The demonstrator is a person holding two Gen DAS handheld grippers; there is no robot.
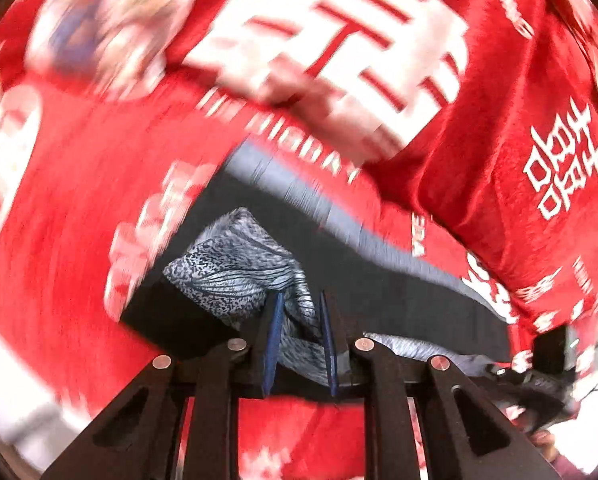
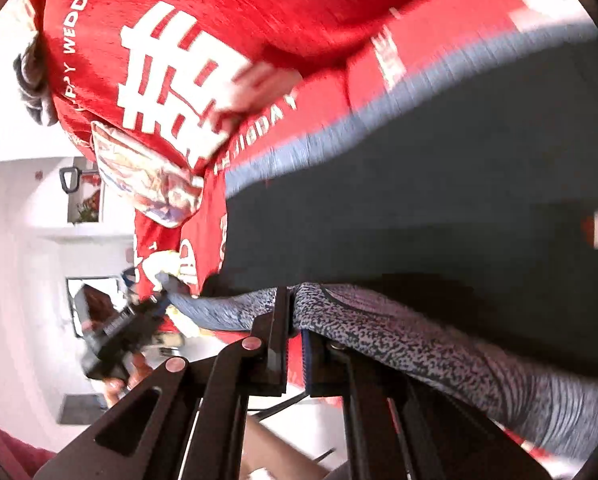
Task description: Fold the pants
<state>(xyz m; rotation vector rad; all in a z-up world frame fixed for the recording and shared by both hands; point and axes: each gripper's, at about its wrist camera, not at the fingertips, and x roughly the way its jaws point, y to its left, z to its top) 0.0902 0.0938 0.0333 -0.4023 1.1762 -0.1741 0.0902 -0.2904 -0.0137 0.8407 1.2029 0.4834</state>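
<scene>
The pants are dark, with a grey band and a grey speckled waistband. They hang lifted above the red printed cloth. My left gripper is shut on the speckled waistband, which bunches between its blue pads. In the right wrist view my right gripper is shut on the same speckled waistband, which stretches left to the left gripper and right out of view. The dark pants body hangs beyond it.
The red cloth with white characters and lettering covers the surface under the pants. A crumpled shiny packet lies on it. A white wall and shelf show at the left. The left wrist view is motion-blurred.
</scene>
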